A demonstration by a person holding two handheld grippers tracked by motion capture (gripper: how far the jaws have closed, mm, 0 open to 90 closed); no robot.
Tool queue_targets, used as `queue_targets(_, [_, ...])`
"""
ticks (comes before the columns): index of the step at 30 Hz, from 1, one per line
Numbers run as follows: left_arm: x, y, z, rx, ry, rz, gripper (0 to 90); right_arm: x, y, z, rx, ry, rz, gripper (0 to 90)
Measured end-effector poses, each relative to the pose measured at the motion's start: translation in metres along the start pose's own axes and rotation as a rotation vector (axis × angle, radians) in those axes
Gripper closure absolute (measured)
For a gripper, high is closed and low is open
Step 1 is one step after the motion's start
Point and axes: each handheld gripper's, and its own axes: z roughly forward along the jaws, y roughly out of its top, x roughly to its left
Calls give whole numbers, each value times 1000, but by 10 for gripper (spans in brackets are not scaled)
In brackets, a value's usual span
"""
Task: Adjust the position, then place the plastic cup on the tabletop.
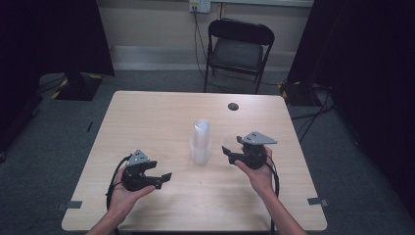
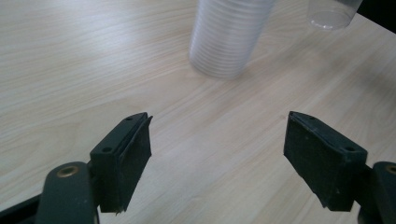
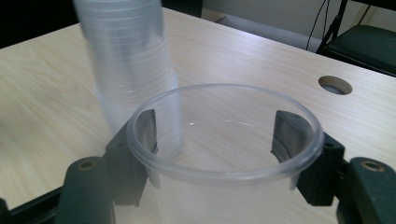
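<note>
Single clear plastic cup [image 3: 224, 154] held upright between the jaws of the right gripper [image 1: 234, 148], rim up, the two pads pressed against its wall from either side, just off the table [image 1: 161, 112] to the right of the stack. Stack of clear cups [image 1: 200, 142] standing upright near the table's middle, long axis vertical, close beside the held cup but apart from it; in the right gripper view, rising just behind the cup's rim to the left. Left gripper [image 1: 164, 178] lower and nearer the front edge, jaws spread wide with nothing between them, pointed toward the stack [image 2: 229, 37], which lies ahead and slightly left of centre between its pads. Right hand [image 1: 257, 171] nearer the stack than the left. Probably a cup just separated, to be set down away from the stack. Farther out, a round cable hole [image 1: 233, 106] in the tabletop and a black folding chair [image 1: 237, 49] behind.
</note>
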Motion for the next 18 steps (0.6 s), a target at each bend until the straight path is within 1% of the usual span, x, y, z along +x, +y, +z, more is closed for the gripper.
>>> queue_targets(2, [3,-2,0,-2,-1,-10,230,-5,1,3,-5,-9,10,308])
queue_targets(4, [6,-3,-1,-1,2,-5,231,-11,1,6,-10,-15,27,308])
queue_targets(6, [7,-4,-1,2,8,-18,232,-14,2,9,-13,-23,39,308])
queue_targets(7, [8,-5,-2,-4,8,-21,232,-16,3,10,-17,-25,43,308])
queue_targets(8, [9,-7,-3,-12,6,-33,233,-18,4,12,-17,-24,48,308])
queue_targets(13, [13,-7,1,2,11,-21,235,-25,8,22,-31,-41,65,304])
queue_targets(14, [13,-7,2,8,17,-26,234,-26,8,23,-30,-44,71,301])
queue_targets(16, [13,-8,2,13,17,-37,200,-29,6,26,-35,-42,94,296])
queue_targets(18, [12,-8,2,15,15,-34,197,-35,4,30,-18,-50,109,297])
